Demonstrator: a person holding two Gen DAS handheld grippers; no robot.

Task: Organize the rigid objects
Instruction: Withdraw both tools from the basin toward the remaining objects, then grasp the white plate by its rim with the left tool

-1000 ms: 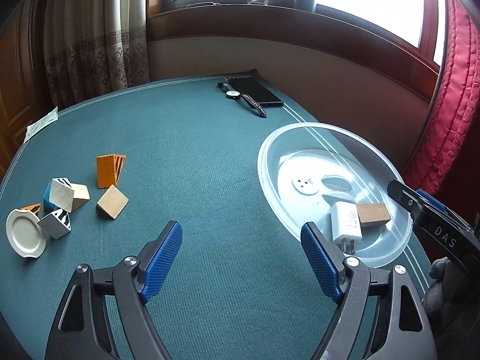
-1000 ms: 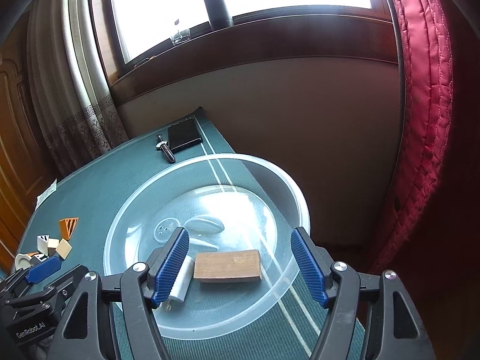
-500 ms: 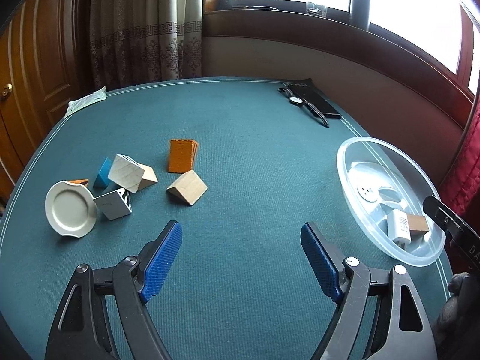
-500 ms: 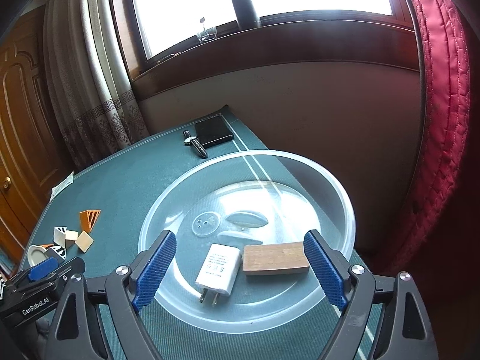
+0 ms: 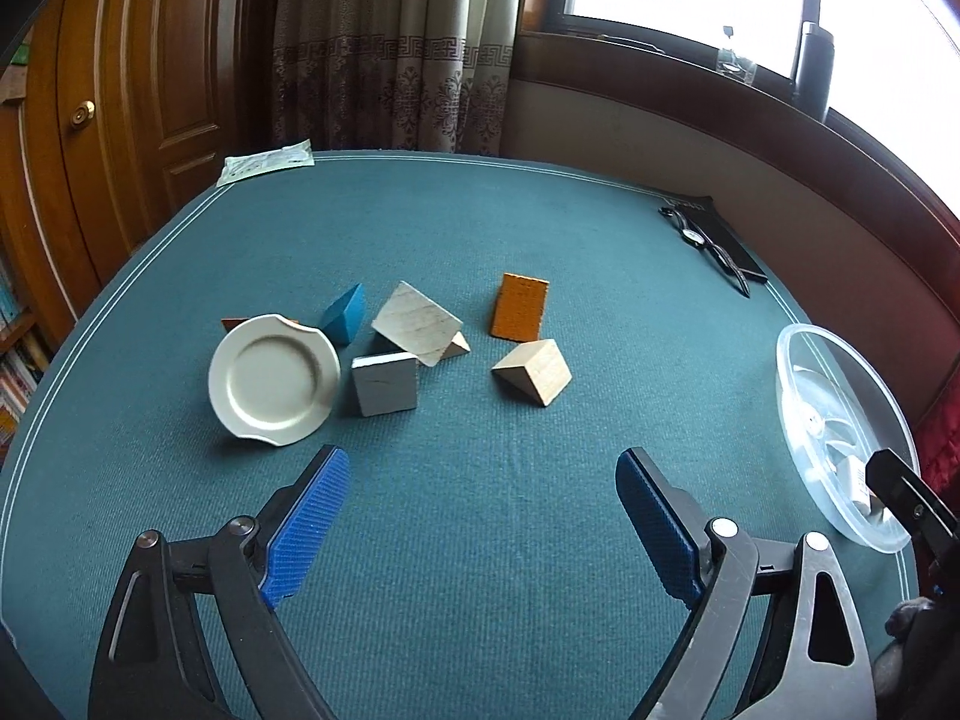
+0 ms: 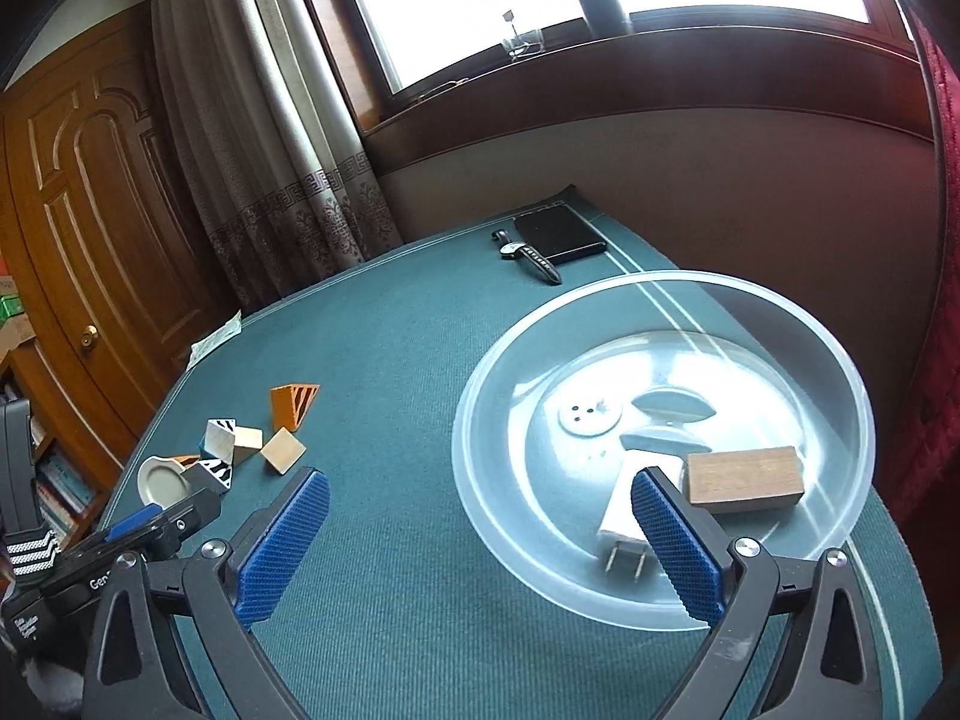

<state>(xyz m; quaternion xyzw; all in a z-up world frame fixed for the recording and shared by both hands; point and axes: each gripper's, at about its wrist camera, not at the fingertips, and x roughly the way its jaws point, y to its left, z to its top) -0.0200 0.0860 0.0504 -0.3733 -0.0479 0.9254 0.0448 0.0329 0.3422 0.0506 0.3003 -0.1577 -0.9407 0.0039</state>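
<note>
Several blocks lie on the green table: an orange wedge [image 5: 519, 307], a pale wooden wedge [image 5: 533, 371], a grey cube [image 5: 385, 384], a whitish wedge [image 5: 416, 322] and a blue wedge [image 5: 345, 312], beside a small white plate [image 5: 273, 379]. My left gripper [image 5: 480, 516] is open and empty, in front of the blocks. A clear plastic bowl [image 6: 780, 324] holds a white charger [image 6: 630, 498] and a brown wooden block [image 6: 744, 479]. My right gripper [image 6: 480, 534] is open and empty at the bowl's near left rim. The bowl also shows in the left wrist view [image 5: 798, 372].
A black phone [image 6: 559, 233] and a wristwatch [image 6: 528, 255] lie at the table's far edge. A paper packet [image 5: 267, 161] lies at the far left corner. A wall and window sill stand behind; a red curtain [image 6: 942, 240] hangs at the right.
My left gripper has swung left, from the bowl toward the blocks and plate. My right gripper has drawn back and left from over the bowl, staying open.
</note>
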